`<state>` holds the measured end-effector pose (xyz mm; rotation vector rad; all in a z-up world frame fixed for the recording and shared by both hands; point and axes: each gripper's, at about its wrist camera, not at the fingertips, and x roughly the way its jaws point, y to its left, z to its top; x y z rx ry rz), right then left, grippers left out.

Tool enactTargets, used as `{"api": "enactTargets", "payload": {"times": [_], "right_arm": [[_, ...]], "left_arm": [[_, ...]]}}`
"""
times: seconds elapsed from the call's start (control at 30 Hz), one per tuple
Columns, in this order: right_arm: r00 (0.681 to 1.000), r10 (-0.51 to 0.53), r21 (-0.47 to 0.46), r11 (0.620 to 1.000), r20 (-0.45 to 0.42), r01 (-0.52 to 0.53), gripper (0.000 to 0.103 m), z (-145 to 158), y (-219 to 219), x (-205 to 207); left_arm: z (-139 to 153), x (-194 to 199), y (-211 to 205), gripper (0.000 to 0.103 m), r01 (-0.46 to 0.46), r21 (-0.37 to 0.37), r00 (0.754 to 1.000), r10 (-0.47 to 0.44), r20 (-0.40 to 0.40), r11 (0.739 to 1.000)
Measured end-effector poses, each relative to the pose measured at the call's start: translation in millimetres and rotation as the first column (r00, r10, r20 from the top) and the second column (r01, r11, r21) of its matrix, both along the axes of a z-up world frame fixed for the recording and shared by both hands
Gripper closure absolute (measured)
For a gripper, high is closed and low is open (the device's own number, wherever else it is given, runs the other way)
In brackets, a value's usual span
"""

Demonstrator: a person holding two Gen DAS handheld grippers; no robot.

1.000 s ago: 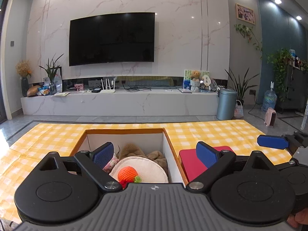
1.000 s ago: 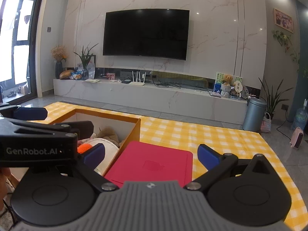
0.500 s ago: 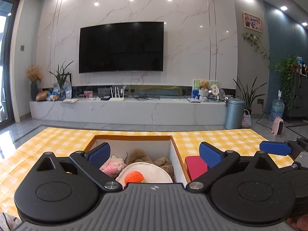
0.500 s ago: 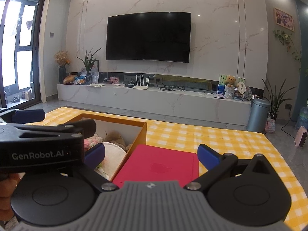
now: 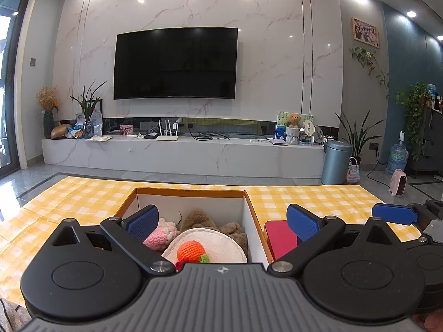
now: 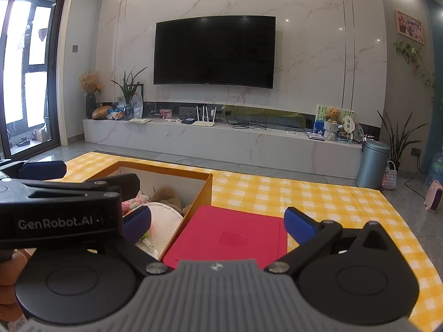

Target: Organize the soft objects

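A yellow checked cloth (image 5: 83,202) is covering the table, with an open box (image 5: 191,192) sitting on it and a red lid (image 6: 232,235) lying flat at the box's 3 o'clock. Inside the box, brown (image 5: 205,221), white (image 5: 218,244), pink (image 5: 160,235) and orange (image 5: 191,251) soft toys are lying together. The left gripper (image 5: 221,222) is hovering spread and empty above the box, the right gripper (image 6: 218,222) likewise above the lid.

Left gripper (image 5: 223,222) hanging wide apart, nothing between the blue pads (image 5: 142,221), aimed straight over an open cardboard box (image 5: 191,192) on a yellow checked cloth (image 5: 83,196). Just ahead inside the box: orange crochet ball (image 5: 191,250) sitting on a white round cushion (image 5: 221,244), pink knitted toy (image 5: 162,233) toward the left finger, brown plush (image 5: 200,220) further in. Red lid (image 5: 278,235) lying flat beside the box's right wall, behind the right finger. Right gripper (image 5: 394,213) poking in at far right, only one blue pad showing.
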<state>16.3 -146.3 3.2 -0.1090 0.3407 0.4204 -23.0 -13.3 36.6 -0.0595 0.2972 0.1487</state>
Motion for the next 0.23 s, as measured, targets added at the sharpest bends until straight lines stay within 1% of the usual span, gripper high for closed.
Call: {"api": "enactTargets", "payload": {"times": [0.23], "right_arm": [[1.000,-0.001,-0.008,1.000,-0.010,0.001,0.003,-1.9,1.6,1.7]], "left_arm": [[-3.1,1.5,-0.3,0.000,0.002,0.009,1.000,-0.002,-0.008,1.000]]}}
